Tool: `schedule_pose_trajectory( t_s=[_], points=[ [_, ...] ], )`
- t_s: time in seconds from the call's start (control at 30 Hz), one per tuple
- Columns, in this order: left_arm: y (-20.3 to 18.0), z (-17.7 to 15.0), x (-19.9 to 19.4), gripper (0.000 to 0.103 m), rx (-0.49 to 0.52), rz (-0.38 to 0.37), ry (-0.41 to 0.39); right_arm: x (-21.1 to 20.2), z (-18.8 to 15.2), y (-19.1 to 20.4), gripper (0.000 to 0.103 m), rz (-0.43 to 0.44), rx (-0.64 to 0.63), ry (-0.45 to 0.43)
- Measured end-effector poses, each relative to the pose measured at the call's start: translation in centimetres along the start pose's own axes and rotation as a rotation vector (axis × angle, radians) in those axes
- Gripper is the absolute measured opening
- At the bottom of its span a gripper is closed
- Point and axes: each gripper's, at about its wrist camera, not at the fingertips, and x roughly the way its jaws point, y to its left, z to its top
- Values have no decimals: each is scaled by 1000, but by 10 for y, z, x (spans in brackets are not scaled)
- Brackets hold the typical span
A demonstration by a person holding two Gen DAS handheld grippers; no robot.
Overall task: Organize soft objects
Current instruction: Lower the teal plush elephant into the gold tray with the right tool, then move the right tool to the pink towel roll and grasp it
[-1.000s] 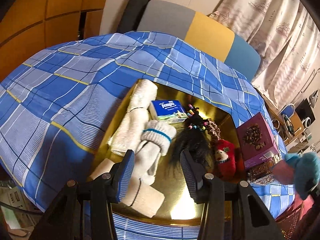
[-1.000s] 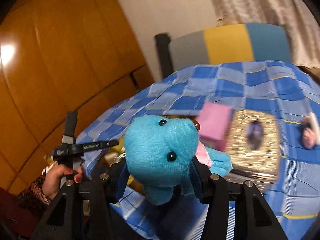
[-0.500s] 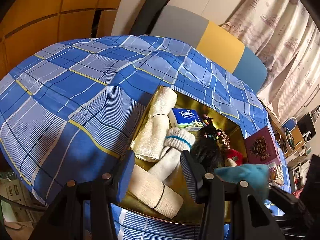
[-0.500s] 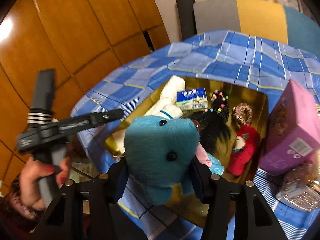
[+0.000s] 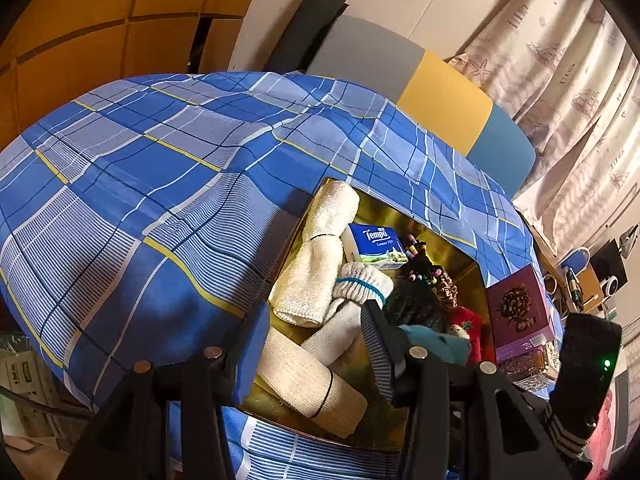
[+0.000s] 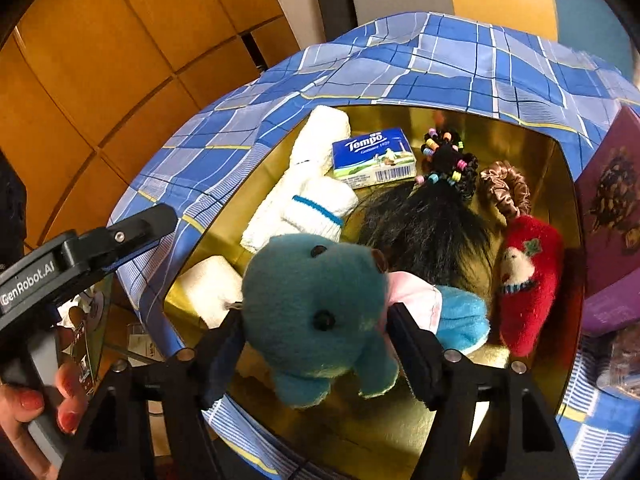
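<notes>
Purple box [image 6: 612, 216] cut off at right edge

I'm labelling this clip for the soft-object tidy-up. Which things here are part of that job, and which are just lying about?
Part of the job:
blue plush toy between the right gripper jaws, which have just been opening
gold tray
white towel roll
white sock
red plush
black hairpiece
brown scrunchie

Lying about:
Tempo tissue pack
purple box
checked blue cloth
</notes>
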Motion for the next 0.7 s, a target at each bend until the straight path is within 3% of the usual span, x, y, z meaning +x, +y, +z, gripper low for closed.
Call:
schedule_pose_trajectory(
  t_s=[0.43,0.57,0.7],
  points=[
    [-10,-6,2,48,12,-24,7,-42,-23,-28,72,70,119,-56],
    [-20,-10,6,48,34,-56,28,-64,-29,-29,72,112,107,-126],
    [-35,-17,7,48,50,-115,37,-99,-38,-37,72,116,121,-252]
  ],
)
